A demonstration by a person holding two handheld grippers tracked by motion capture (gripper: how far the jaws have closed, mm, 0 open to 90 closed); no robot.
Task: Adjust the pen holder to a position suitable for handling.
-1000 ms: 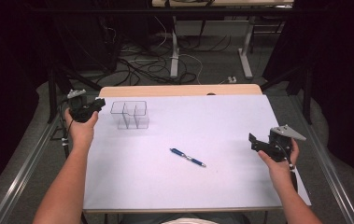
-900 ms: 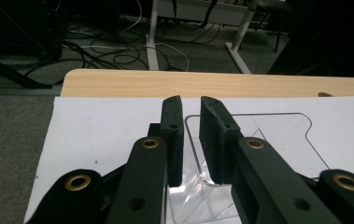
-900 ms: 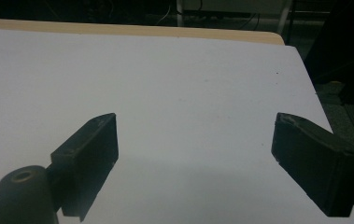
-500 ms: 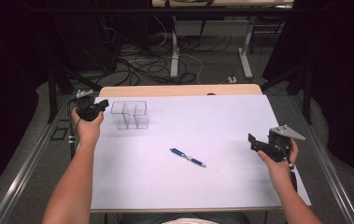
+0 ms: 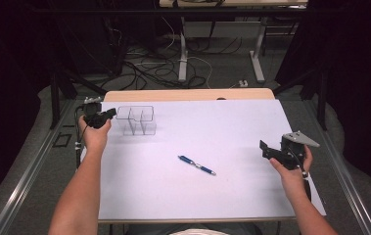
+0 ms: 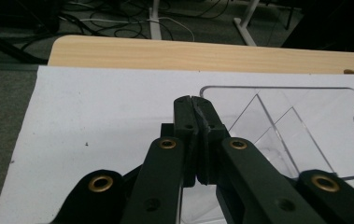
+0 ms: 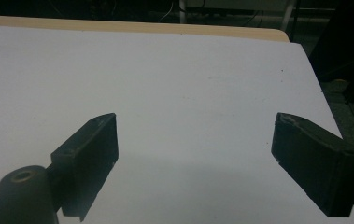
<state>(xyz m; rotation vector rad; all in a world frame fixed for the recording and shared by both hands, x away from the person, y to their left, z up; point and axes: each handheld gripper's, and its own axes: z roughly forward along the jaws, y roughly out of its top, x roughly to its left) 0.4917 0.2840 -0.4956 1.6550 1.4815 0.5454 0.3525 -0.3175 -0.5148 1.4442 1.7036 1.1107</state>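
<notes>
The left gripper (image 5: 108, 115) sits at the far left of the table, its jaws pressed together with nothing between them; in the left gripper view (image 6: 194, 103) the closed tips lie just beside the near-left corner of a clear plastic organizer (image 6: 305, 121), and whether they touch its wall cannot be told. That organizer (image 5: 136, 120) stands on the white sheet (image 5: 173, 196) covering the table, divided into several compartments by clear partitions, and every compartment visible is empty. The left hand (image 5: 95, 134) grips its tool from behind, forearm reaching in from the bottom edge and angled forward along the table's left side. A blue pen (image 5: 197, 165) lies flat on the sheet near the middle of the table, well apart from the organizer and from both grippers, slanting from upper left to lower right. The right gripper (image 5: 266, 149) is held near the right edge, its jaws spread wide; in the right gripper view (image 7: 195, 140) they frame bare white sheet. The right hand (image 5: 290, 169) wraps the tool's body, a grey three-cornered plate on top, the forearm coming up from the lower right. The wooden tabletop (image 5: 188, 94) shows as a strip beyond the sheet's far edge.
</notes>
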